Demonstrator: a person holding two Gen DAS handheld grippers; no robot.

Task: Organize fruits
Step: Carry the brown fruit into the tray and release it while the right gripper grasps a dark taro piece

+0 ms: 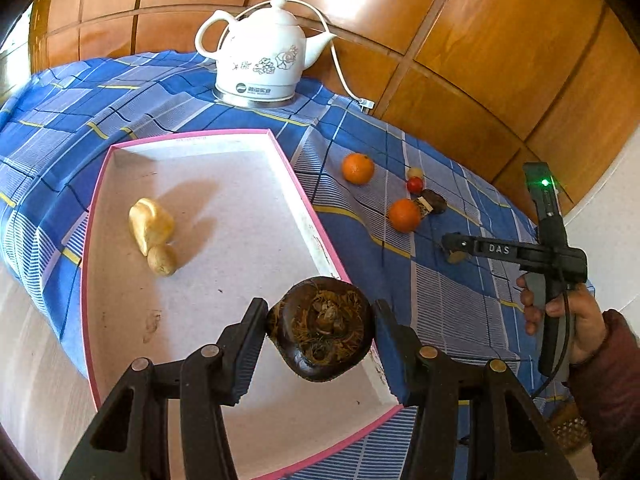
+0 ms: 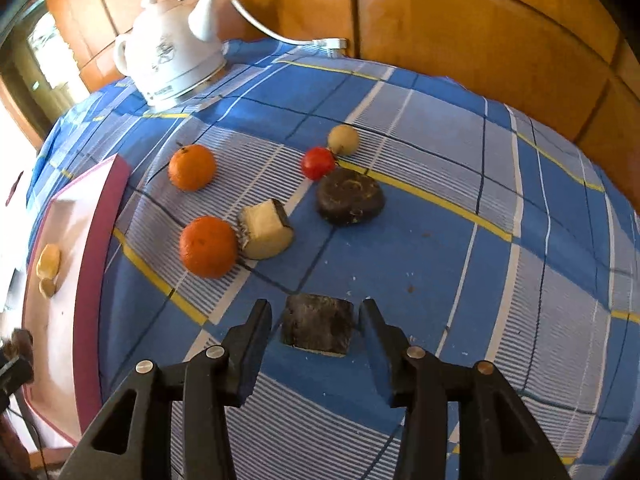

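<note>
Over the pink-rimmed tray (image 1: 304, 196), at its 5 o'clock edge, left gripper (image 1: 320, 328) has its jaws clamped on a dark brown water chestnut (image 1: 320, 332), pads touching both flanks, fibrous top facing the camera. Looks hard-skinned, light, smooth and a bit slippery on the glossy sides; hold across the widest part as now, don't squeeze the tufted crown. Tray already holds a yellow peeled piece (image 1: 150, 224) and a small tan fruit (image 1: 161, 259), touching each other at 9 o'clock of the held one.

Right gripper (image 2: 318, 328) sits low over the checked cloth on the worktop (image 2: 440, 248), jaws wide, a dark cut chunk (image 2: 318, 326) between them, apparently untouched. Chunk seems stiff and flat-sided, best taken on its two side faces.

Left on the cloth, 11 to 12 o'clock of it: two oranges (image 2: 208, 246), (image 2: 191, 167), a half-peeled piece (image 2: 266, 230), another dark chestnut (image 2: 350, 196), a red tomato (image 2: 318, 163), a pale round fruit (image 2: 343, 140). Oranges look soft-skinned, likely to roll. Kettle (image 2: 172, 64) far back.
</note>
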